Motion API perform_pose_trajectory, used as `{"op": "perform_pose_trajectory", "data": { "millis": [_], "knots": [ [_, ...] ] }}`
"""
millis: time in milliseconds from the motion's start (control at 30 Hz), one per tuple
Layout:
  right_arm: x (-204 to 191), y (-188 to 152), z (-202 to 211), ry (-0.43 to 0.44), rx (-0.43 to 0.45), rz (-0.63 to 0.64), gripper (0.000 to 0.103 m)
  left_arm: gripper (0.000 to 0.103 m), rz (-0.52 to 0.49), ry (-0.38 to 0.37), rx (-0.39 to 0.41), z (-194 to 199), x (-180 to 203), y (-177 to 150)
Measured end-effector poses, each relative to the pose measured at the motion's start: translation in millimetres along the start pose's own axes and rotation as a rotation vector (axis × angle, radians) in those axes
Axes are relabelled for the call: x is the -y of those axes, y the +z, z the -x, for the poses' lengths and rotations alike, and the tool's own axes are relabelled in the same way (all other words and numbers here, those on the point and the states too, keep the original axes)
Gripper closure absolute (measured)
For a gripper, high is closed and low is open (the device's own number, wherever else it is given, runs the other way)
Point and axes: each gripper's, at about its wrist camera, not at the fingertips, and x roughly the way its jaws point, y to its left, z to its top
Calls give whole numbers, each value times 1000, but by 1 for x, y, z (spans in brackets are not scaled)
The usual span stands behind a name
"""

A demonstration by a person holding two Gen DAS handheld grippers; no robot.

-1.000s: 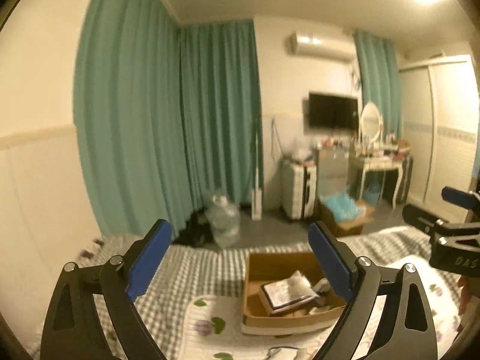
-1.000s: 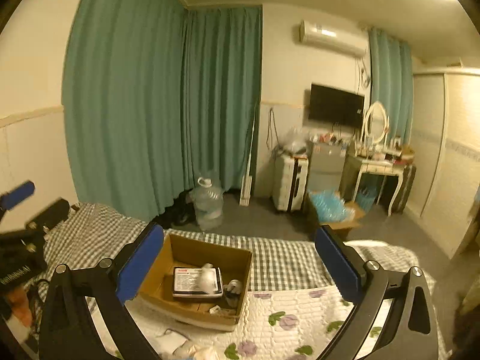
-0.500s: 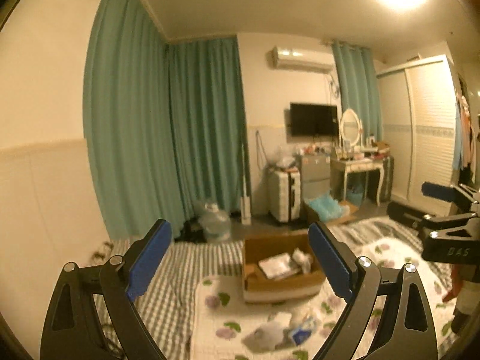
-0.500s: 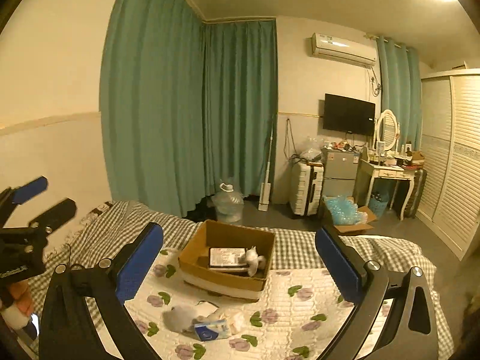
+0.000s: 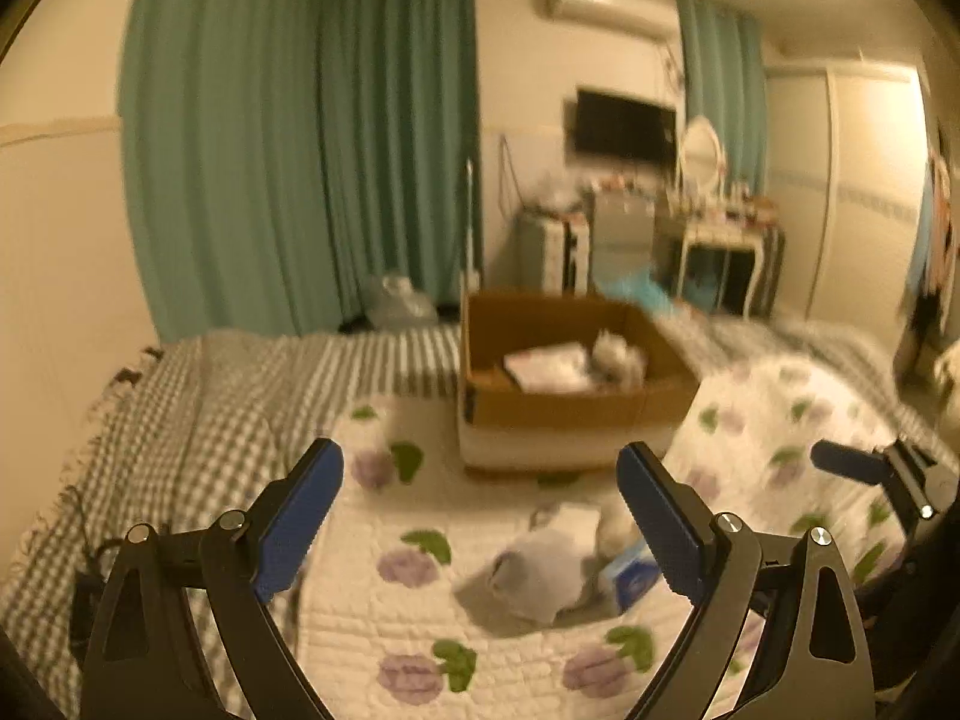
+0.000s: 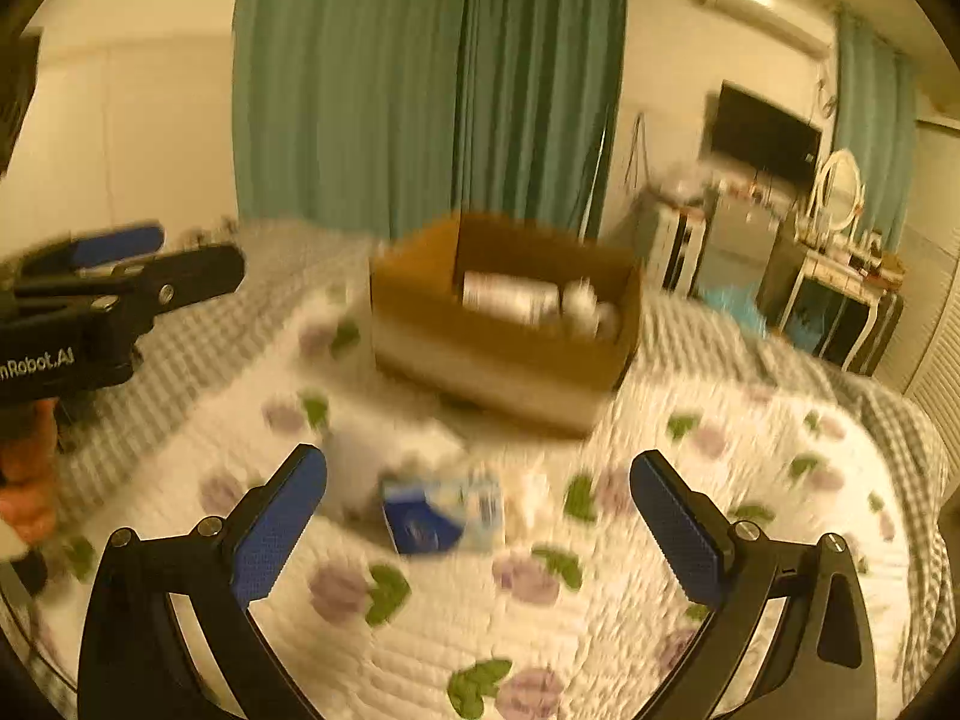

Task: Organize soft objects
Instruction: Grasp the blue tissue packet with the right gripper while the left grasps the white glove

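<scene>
Your white quilted bedspread with purple flowers (image 5: 420,618) fills the lower frame; the open brown cardboard box (image 5: 570,408) sits at centre. Below it lie a blurred grey-white soft bundle (image 5: 540,576) and a blue-and-white packet (image 6: 444,516). Your left gripper (image 5: 480,522) and right gripper (image 6: 478,516) both gape, empty.

Both grippers are matte black frames with triangular cut-outs and silver screws at the joints. Textured blue pads line the left gripper (image 5: 480,516) and right gripper (image 6: 478,525). White lettering, partly cut off, marks the left body.
</scene>
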Motion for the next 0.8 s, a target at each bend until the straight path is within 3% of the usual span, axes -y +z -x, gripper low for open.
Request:
{"op": "perform_pose_trajectory", "data": {
  "millis": [100, 200, 367, 467, 567, 800],
  "knots": [
    [-1, -16, -31, 27, -79, -3, 1, 9, -19, -16, -74, -30, 3, -22],
    [-7, -29, -65, 35, -141, 9, 1, 9, 29, -46, -157, -57, -6, -46],
    [-15, -38, -95, 30, -177, 28, 1, 10, 59, -36, -276, -89, -22, -71],
    [-15, -41, -108, 52, -193, 9, 8, 10, 65, -37, -300, -95, -27, -76],
    [-16, -40, -112, 70, -203, 6, 30, 10, 62, -60, -307, -92, -24, -77],
    [5, -39, -90, 45, -167, -66, 30, 11, 8, -130, -336, -99, -9, -82]
  ]
}}
